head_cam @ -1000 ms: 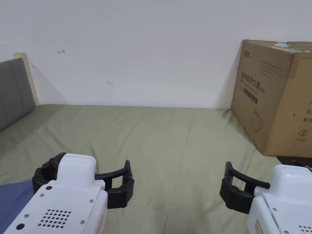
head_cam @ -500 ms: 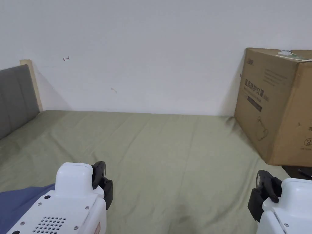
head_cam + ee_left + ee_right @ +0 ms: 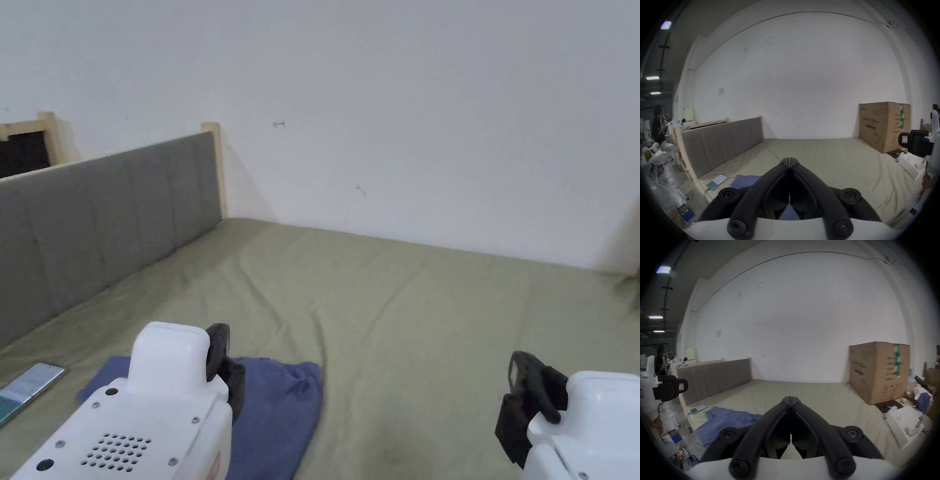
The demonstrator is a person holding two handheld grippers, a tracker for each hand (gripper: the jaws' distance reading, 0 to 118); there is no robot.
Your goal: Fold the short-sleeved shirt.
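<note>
Blue shirt (image 3: 275, 419) partly hidden behind left gripper (image 3: 220, 369), cut by frame's bottom edge; phone (image 3: 25, 389) beyond gripper's left cropped.

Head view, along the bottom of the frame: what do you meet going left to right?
Phone → left claw, shut, above the blue shirt → bare stretch of green bedsheet → right claw, shut.
</note>
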